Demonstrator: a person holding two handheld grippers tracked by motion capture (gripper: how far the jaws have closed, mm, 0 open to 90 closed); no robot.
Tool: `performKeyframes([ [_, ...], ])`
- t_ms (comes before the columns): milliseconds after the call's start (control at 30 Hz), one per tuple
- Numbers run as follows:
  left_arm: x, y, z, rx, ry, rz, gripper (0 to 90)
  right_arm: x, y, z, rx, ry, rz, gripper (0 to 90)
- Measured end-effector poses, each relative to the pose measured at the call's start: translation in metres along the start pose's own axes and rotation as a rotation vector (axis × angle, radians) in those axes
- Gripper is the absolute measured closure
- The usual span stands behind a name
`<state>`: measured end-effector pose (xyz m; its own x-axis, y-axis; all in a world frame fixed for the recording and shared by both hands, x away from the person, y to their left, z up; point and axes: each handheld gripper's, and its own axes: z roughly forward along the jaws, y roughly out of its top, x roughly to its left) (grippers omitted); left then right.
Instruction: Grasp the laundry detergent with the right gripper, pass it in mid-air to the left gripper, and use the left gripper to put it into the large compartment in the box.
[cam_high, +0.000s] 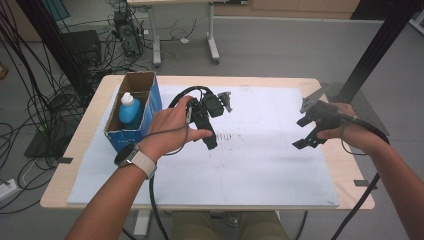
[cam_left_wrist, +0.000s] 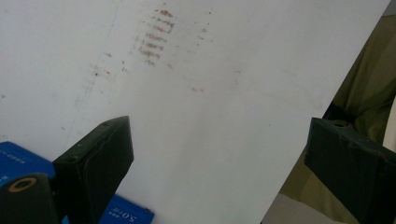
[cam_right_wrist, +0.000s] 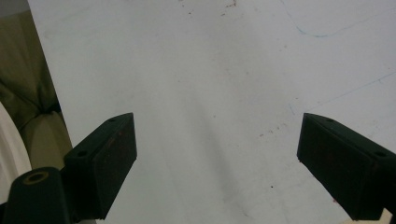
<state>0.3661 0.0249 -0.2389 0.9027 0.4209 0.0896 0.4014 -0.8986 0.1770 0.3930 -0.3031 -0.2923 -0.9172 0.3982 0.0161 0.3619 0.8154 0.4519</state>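
Note:
Over the middle left of the white board (cam_high: 260, 165), my left gripper (cam_high: 207, 140) is held with its jaws toward the person. Its own view shows that left gripper (cam_left_wrist: 215, 158) open, jaws wide apart with nothing but smudged board between them. An open cardboard box with blue sides (cam_high: 152, 100) stands just left of that hand, with a blue bottle with a white cap (cam_high: 129, 111) upright in it. A corner of the blue box (cam_left_wrist: 18, 156) shows behind the left jaw. My right gripper (cam_high: 301, 134) hovers near the board's right edge. The right gripper (cam_right_wrist: 217, 158) is open and holds nothing.
The board lies on a light wooden table (cam_high: 90, 130). Brown smudges (cam_left_wrist: 154, 39) mark the board's middle. A black frame post (cam_high: 370, 55) rises behind the right hand. Cables and a computer case (cam_high: 127, 32) lie on the floor beyond the table's far left.

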Motion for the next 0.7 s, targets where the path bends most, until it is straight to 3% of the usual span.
performKeyframes([
  [700,0.0018,-0.0004,-0.0001,0.0,-0.002,-0.01,8.9,0.0014,-0.0012,0.0006,-0.006,0.001,-0.006,11.9],
])
